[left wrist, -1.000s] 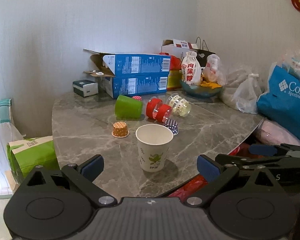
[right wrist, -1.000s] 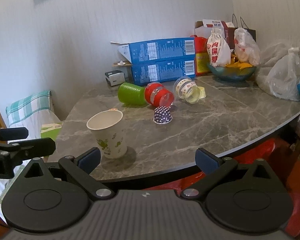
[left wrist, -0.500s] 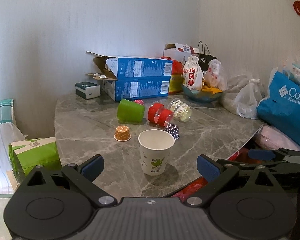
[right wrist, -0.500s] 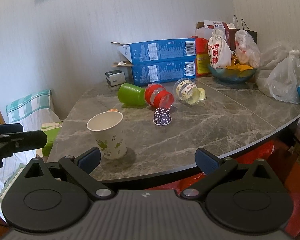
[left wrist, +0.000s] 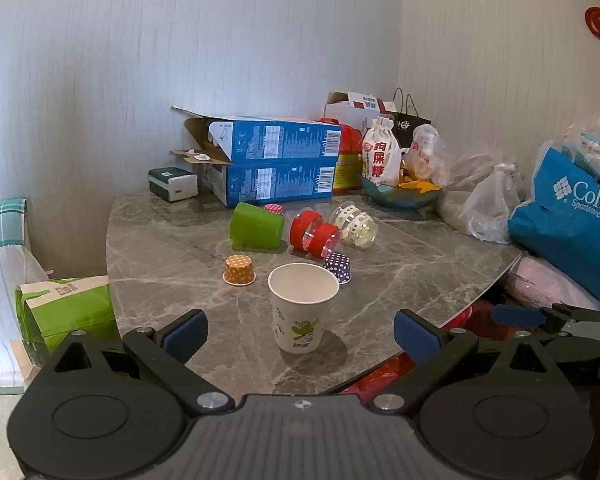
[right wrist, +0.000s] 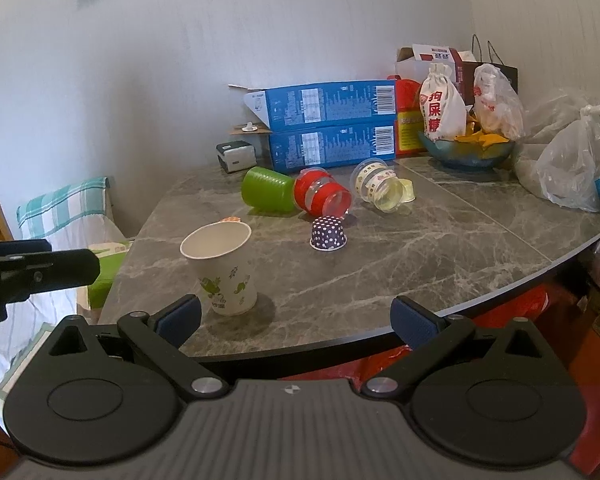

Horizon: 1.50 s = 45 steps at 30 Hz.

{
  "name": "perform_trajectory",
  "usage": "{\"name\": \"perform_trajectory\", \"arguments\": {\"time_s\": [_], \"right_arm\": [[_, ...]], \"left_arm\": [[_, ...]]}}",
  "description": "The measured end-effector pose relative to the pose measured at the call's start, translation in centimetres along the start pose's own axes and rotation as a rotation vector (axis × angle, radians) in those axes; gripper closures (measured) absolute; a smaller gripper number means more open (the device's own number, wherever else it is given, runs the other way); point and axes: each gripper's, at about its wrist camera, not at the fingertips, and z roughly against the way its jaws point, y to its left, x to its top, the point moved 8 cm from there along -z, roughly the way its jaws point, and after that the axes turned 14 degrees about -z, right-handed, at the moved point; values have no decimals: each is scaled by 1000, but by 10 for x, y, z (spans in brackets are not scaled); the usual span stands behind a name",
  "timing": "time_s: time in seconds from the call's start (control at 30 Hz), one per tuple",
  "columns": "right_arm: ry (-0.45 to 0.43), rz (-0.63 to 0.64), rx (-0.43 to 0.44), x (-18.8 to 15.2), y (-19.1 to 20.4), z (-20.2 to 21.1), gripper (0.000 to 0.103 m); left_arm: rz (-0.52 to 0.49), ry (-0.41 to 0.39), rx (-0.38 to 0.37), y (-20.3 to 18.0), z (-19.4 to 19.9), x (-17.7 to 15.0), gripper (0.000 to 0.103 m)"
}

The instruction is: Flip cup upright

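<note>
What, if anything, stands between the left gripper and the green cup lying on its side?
The upright paper cup stands directly ahead of the open left gripper, on the line to the green cup lying farther back. The small orange dotted cup sits inverted just left of that line.

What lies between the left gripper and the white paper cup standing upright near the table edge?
Only bare grey marble table, as the left wrist view shows: the open left gripper faces the white paper cup with nothing else in the way.

blue bag [left wrist: 568, 232]: "columbia sportswear"; pouch [left wrist: 381, 157]: "狗屎糖"
</note>
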Motion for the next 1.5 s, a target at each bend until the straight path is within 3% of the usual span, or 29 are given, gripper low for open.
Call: {"name": "perform_trajectory", "arguments": {"time_s": [0.67, 1.07, 1.5], "right_arm": [[-27, 23, 31, -2, 6, 11, 1], [-35, 12, 34, 1, 4, 11, 1], [-20, 6, 40, 1, 4, 4, 1]], "left_arm": [[17, -13, -5, -1, 4, 1, 2], [18, -7, 38, 1, -3, 2, 2], [31, -6, 9, 2, -12, -1, 2]]}}
